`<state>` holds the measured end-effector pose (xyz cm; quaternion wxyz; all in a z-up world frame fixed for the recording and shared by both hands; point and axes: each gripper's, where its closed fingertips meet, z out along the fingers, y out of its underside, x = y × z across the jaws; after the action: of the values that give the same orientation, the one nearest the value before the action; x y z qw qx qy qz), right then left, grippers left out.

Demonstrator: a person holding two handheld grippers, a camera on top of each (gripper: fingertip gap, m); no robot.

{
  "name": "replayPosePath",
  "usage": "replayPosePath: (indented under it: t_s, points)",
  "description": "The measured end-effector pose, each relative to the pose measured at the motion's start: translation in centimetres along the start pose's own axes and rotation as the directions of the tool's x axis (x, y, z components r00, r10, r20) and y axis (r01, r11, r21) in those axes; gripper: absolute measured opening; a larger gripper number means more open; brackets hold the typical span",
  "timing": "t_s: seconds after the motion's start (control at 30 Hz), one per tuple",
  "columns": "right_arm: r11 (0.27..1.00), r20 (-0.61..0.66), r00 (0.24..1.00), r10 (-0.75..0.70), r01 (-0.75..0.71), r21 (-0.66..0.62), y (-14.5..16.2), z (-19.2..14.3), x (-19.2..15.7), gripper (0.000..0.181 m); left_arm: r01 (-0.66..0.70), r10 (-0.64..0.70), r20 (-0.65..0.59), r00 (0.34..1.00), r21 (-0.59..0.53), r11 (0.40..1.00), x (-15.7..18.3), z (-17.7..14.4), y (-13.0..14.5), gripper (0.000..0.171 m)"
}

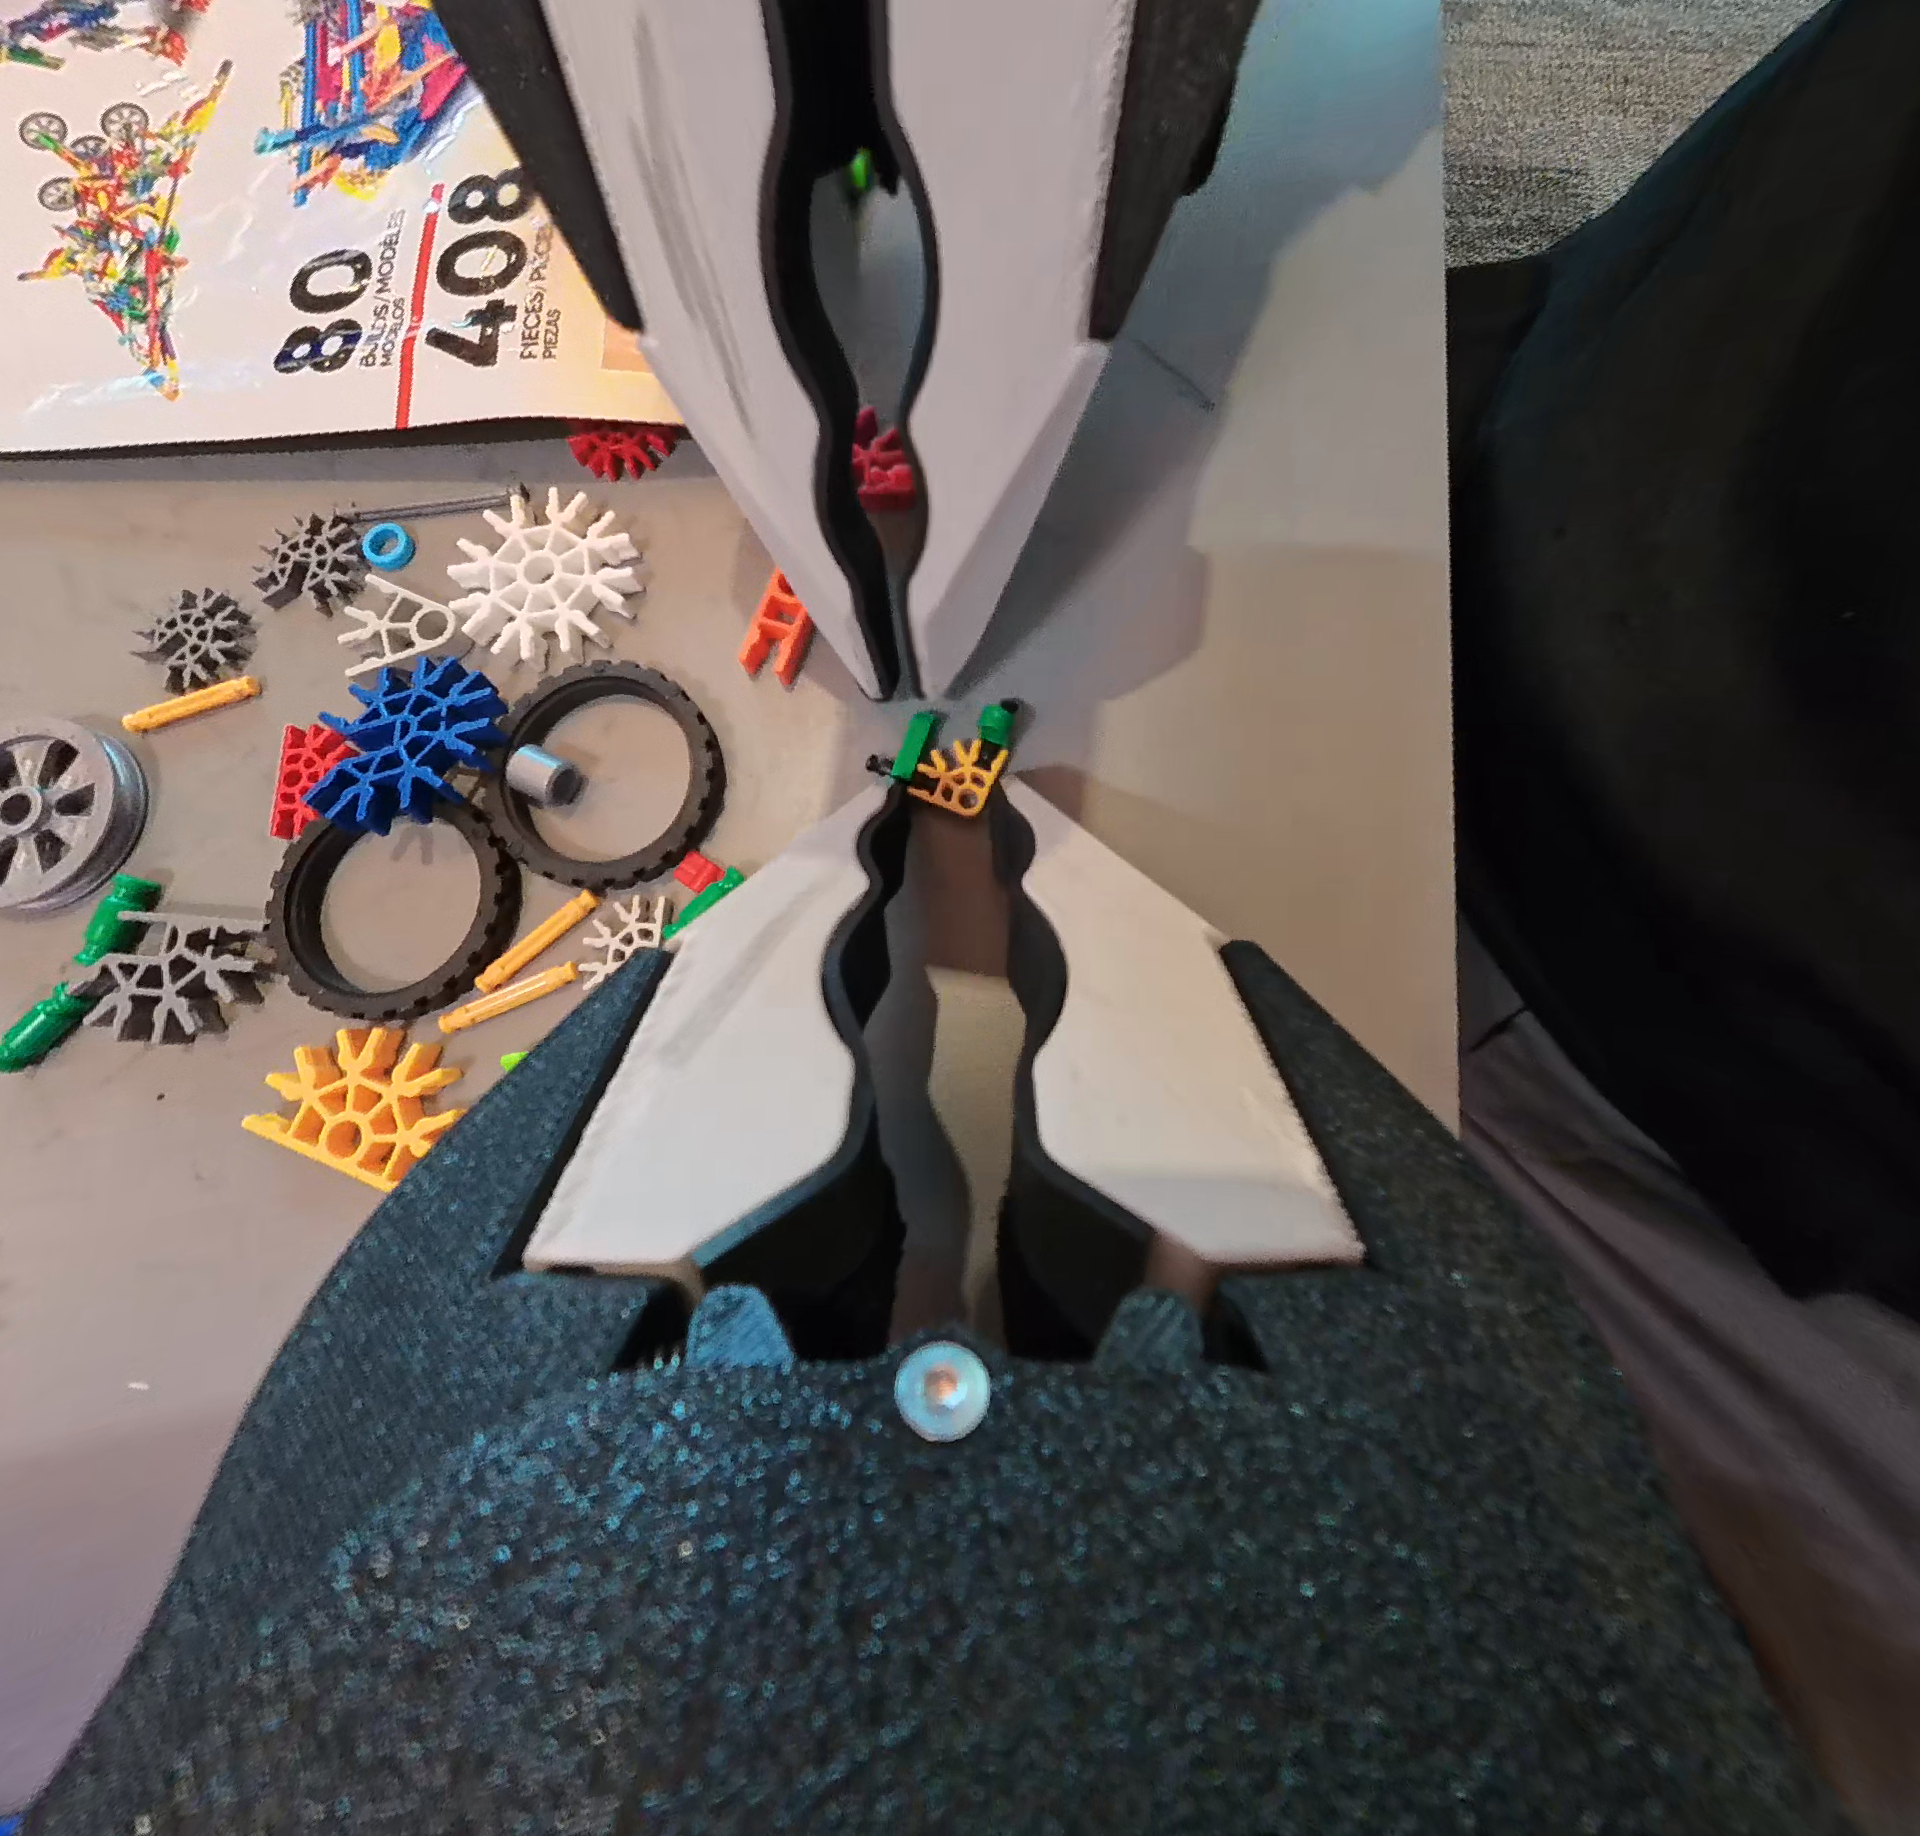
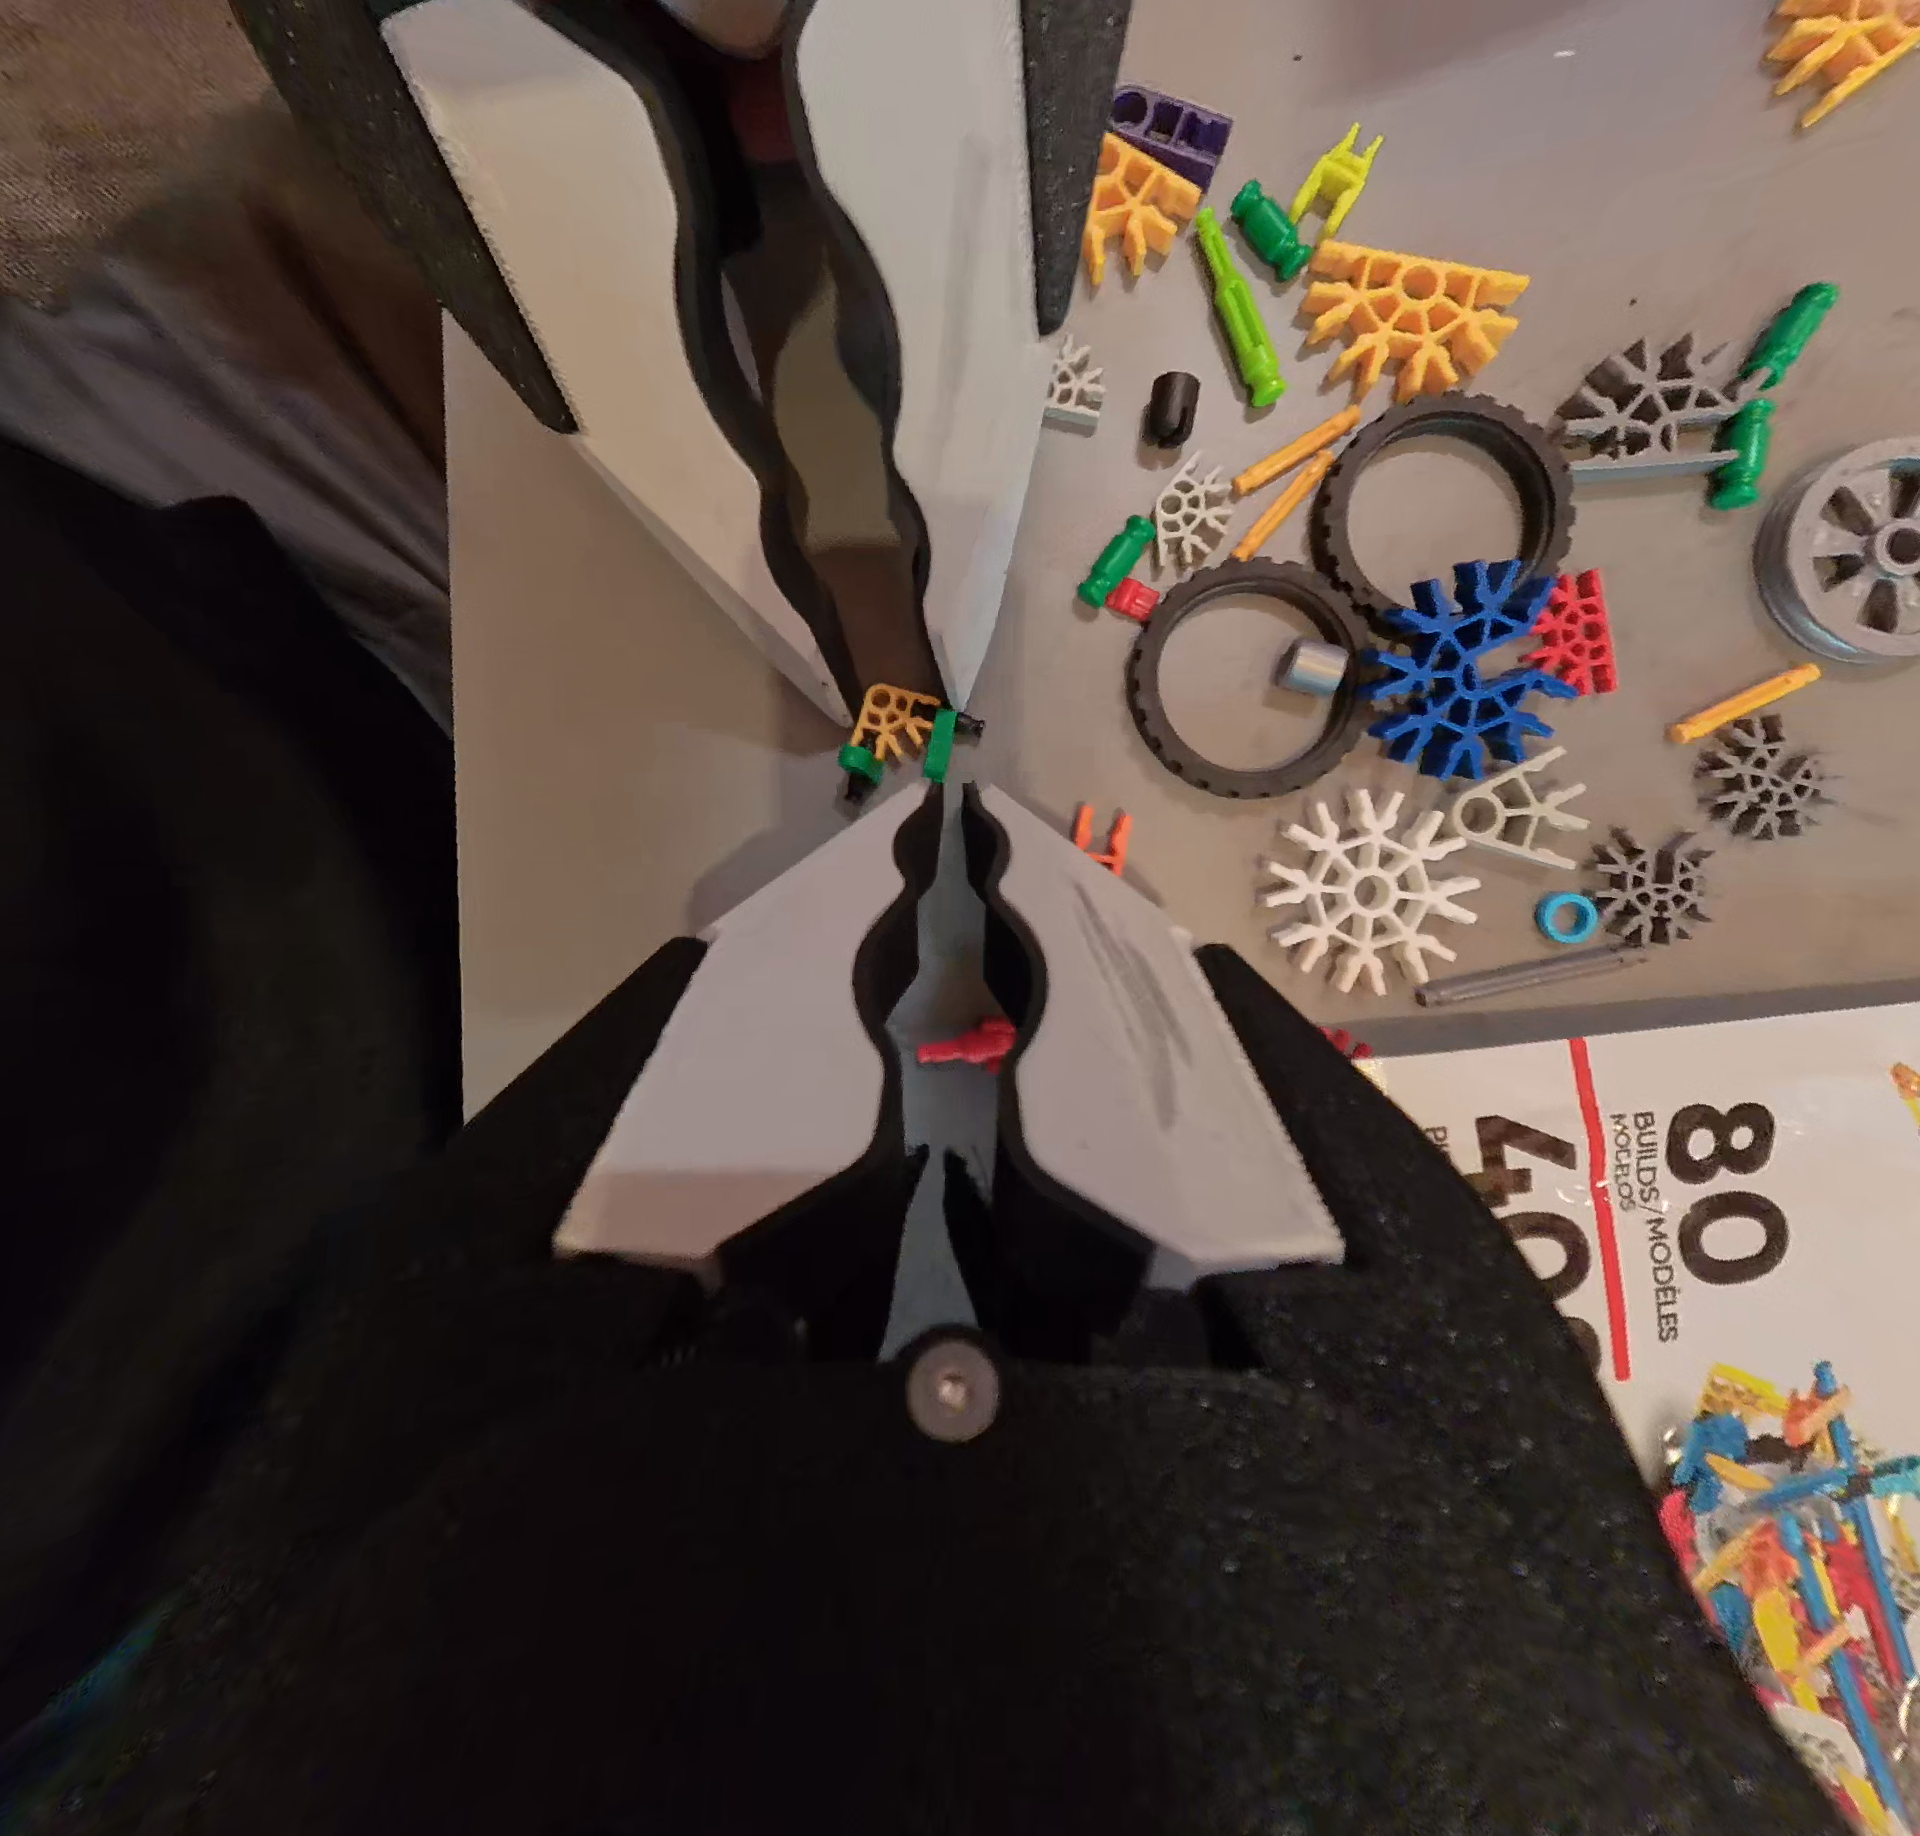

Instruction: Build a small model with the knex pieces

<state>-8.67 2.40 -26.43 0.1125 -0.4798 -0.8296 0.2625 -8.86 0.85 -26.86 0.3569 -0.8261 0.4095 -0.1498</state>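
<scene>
My two grippers meet tip to tip over the pale table near its edge. My left gripper is shut on a small yellow connector, which also shows in the right wrist view. Two short green rods are clipped into the connector, one on its left side and one on its right. My right gripper is nearly closed, with its tips pinching the end of the first green rod. It comes in from the top in the left wrist view.
Loose building pieces lie beside the grippers: two black tyres, a blue connector, a white snowflake connector, an orange clip and a grey wheel. A printed box lies nearby. The table edge borders a person's dark clothing. My left and right fingertips are right by each other.
</scene>
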Motion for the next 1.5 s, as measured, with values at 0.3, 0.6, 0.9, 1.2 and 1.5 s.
replayPosePath:
  t_s: [0.3,0.6,0.9,1.2,1.5]
  points:
    - [1.000,-0.006,1.000,-0.023,0.023,0.009,0.0,0.4,-0.2,0.000,0.016,-0.016,-0.025,1.000,-0.001,1.000,0.1,0.0,0.0,0.014]
    - [0.980,-0.023,0.980,-0.196,0.196,-0.035,0.7,-0.1,0.4,0.016,-0.002,0.002,-0.024,1.000,-0.004,1.000,-0.2,0.2,-0.1,0.008]
    - [0.941,0.052,0.940,-0.337,0.337,-0.006,0.6,0.2,0.6,0.016,-0.027,0.026,-0.057,0.998,-0.002,1.000,-0.4,0.6,-0.5,0.003]
    - [0.936,0.067,0.934,-0.351,0.351,0.015,0.7,0.1,0.6,0.017,-0.025,0.024,-0.063,0.998,-0.004,1.000,-0.5,0.7,-0.6,0.004]
    - [0.915,0.106,0.910,-0.400,0.403,-0.012,1.5,-0.4,0.6,0.022,-0.025,0.024,-0.068,0.997,-0.006,1.000,-0.8,0.8,-0.7,0.000]
